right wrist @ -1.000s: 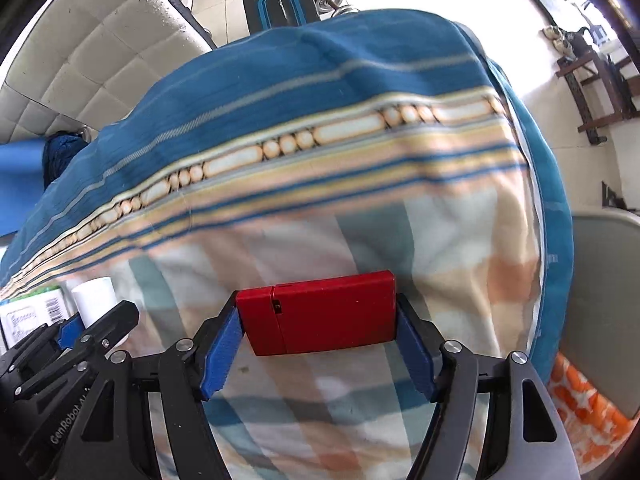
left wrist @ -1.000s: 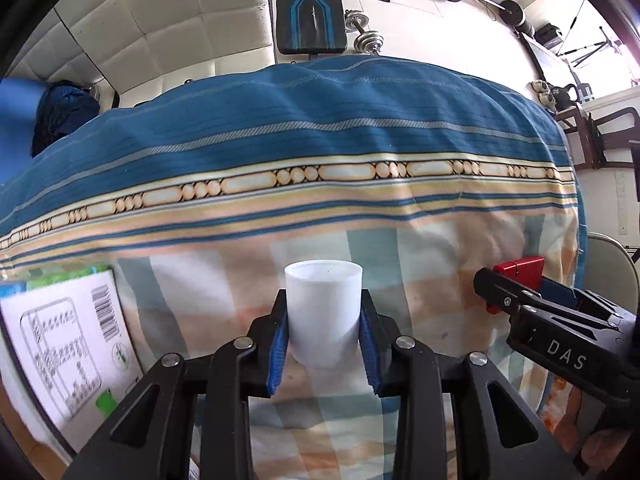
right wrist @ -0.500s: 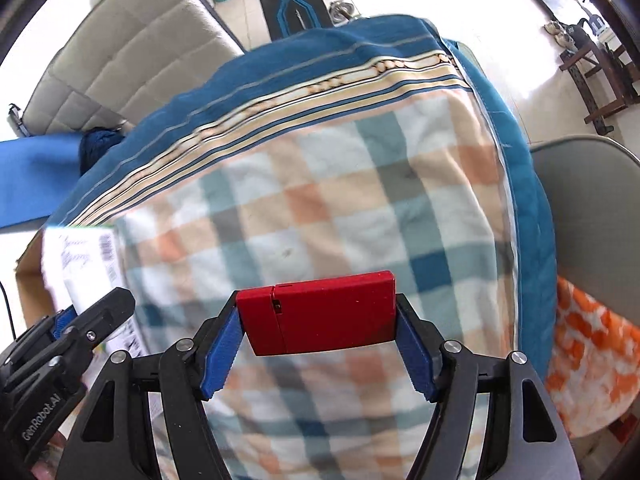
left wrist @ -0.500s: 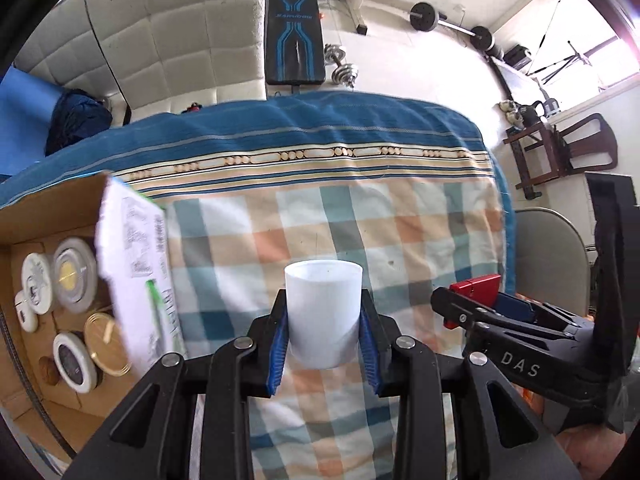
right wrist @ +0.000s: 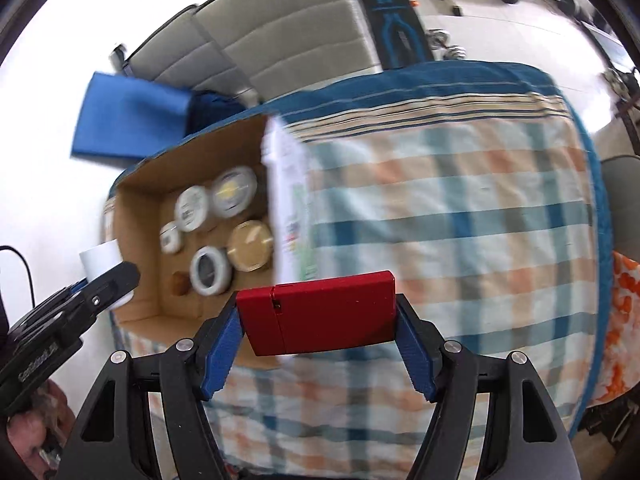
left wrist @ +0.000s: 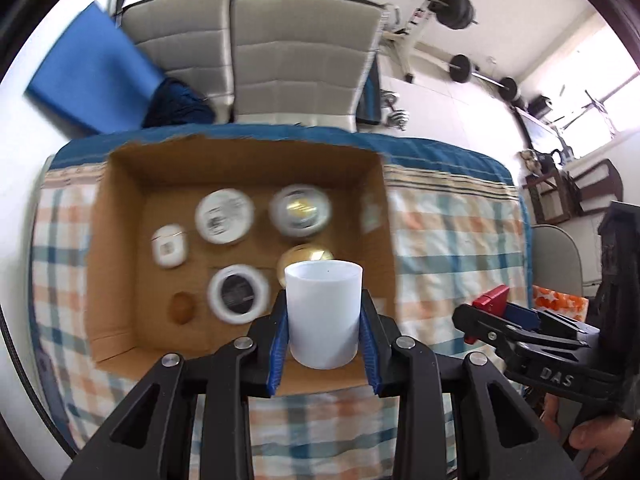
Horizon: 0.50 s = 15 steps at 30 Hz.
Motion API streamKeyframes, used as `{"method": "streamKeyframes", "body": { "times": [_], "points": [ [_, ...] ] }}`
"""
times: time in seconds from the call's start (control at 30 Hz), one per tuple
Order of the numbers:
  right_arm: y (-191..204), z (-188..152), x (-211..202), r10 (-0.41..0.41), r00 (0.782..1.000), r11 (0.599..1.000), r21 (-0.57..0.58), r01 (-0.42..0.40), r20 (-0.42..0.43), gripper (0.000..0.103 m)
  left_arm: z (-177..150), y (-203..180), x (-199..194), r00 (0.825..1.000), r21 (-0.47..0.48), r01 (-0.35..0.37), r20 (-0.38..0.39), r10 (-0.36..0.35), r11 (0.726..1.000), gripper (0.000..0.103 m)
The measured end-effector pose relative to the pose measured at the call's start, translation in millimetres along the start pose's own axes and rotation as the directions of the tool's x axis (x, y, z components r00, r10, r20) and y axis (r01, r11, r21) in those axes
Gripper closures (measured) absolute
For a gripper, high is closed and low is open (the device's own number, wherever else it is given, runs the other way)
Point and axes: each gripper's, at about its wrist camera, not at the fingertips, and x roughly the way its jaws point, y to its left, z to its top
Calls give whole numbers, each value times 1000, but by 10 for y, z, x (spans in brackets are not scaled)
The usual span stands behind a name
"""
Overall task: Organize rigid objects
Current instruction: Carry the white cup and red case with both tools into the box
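Observation:
My left gripper (left wrist: 323,344) is shut on a white plastic cup (left wrist: 323,312), held upright high above the near right part of an open cardboard box (left wrist: 120,248). Several round tins and jars lie in the box, among them a gold-lidded jar (left wrist: 302,257) half hidden behind the cup. My right gripper (right wrist: 318,338) is shut on a flat red case (right wrist: 320,314), pinched by its two ends above the checked bedspread (right wrist: 460,232), just right of the box (right wrist: 136,216). Each gripper shows at the edge of the other's view: the right one (left wrist: 486,312), the left one (right wrist: 100,284).
The box sits on the left part of the bed; its white printed flap (right wrist: 290,216) stands up on the right side. Grey cushions (left wrist: 296,56) and a blue mat (left wrist: 92,76) lie beyond the bed. Weights (left wrist: 460,68) and a chair (left wrist: 558,256) stand to the right.
Both grippers have risen and swung left with the cup and the red case held. The box, at first only an edge at the left, now lies under the left gripper.

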Motion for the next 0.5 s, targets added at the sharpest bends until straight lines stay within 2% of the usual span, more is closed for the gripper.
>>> {"method": "streamKeyframes", "body": {
  "times": [0.17, 0.23, 0.4, 0.5],
  "points": [
    [685, -152, 410, 21, 998, 998, -54, -24, -61, 30, -213, 616, 232, 996, -67, -6, -85, 0, 998, 74],
    [875, -183, 631, 5, 996, 998, -68, -11, -86, 30, -290, 829, 431, 989, -88, -1, -150, -12, 996, 74],
    [1047, -166, 1196, -64, 987, 996, -71, 54, -145, 30, -404, 1092, 983, 954, -132, 28, -294, -66, 991, 74],
    [1055, -131, 1448, -113, 978, 992, -71, 102, -174, 30, -421, 1125, 1270, 936, -115, 6, -349, -46, 993, 74]
  ]
}}
